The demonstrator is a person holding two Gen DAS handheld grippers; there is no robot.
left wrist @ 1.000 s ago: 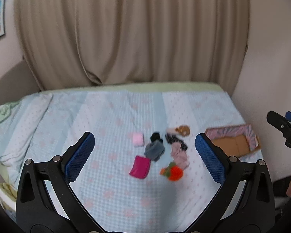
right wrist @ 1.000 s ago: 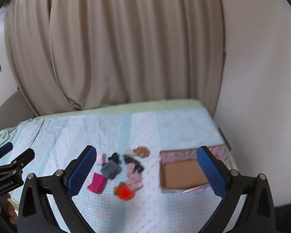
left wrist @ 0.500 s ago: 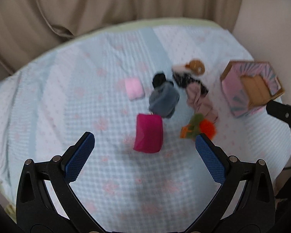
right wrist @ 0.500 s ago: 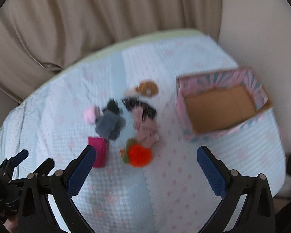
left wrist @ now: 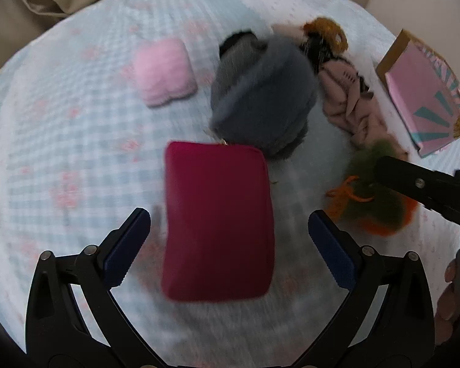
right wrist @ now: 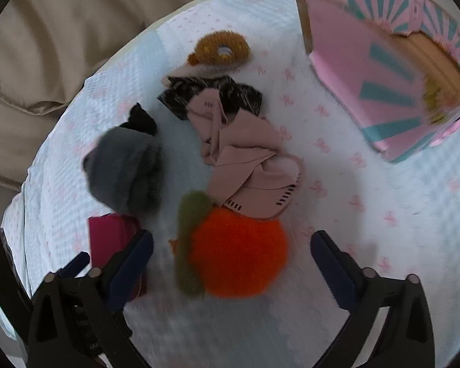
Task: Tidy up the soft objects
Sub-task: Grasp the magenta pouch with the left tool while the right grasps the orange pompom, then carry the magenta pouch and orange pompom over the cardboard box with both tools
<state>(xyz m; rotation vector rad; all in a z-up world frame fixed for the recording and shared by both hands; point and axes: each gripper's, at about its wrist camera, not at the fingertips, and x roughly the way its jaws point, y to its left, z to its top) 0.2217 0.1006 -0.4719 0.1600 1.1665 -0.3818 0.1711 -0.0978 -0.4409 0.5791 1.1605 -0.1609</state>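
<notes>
Soft items lie in a cluster on the bed. A magenta pouch [left wrist: 219, 220] sits between the wide-apart fingers of my left gripper [left wrist: 230, 224], which is open and not touching it. Behind it are a grey fuzzy hat [left wrist: 263, 98], a pink pad [left wrist: 164, 70] and a beige cloth [left wrist: 349, 104]. My right gripper [right wrist: 231, 250] straddles an orange plush with green leaves [right wrist: 236, 257]; its jaws are closing but the pads stand clear of it. Beyond lie the beige cloth [right wrist: 245, 159], a dark cloth [right wrist: 245, 95], the grey hat [right wrist: 125, 171] and a brown knitted ring [right wrist: 222, 49].
A pink and teal cardboard box [right wrist: 380, 73] stands open at the right of the bed, also seen as the box [left wrist: 426, 98] in the left wrist view. The light blue checked bedspread [left wrist: 61, 141] spreads to the left. Beige curtains [right wrist: 46, 46] hang behind the bed.
Both grippers have dropped steeply toward the bed and tilted downward. The pouch now fills the left view and the orange plush the right view. The right fingers stand slightly closer together.
</notes>
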